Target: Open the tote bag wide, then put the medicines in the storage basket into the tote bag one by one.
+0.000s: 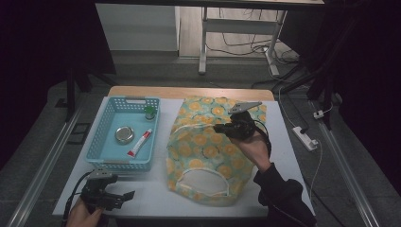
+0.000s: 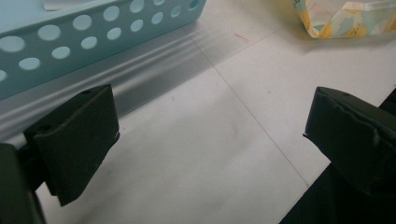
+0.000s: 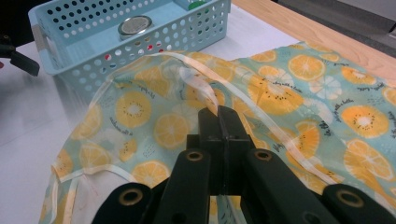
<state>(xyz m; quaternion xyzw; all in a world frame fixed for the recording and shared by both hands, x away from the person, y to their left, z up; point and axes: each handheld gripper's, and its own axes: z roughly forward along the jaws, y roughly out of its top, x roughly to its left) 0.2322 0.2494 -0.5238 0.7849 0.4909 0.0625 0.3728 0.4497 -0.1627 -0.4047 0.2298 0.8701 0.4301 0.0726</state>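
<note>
Right gripper [image 3: 218,112] with jaws pressed together, pinching the clear rim of the orange-print bag [image 3: 289,88] lifted just ahead of it, blue basket [image 3: 56,28] beyond, left gripper [image 2: 210,130] spread wide over bare white table [image 2: 205,154], basket wall just ahead.

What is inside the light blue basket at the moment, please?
The basket holds a round metal tin, a red-capped white tube and a small green-topped item in its far corner. Nothing more shows inside.
</note>
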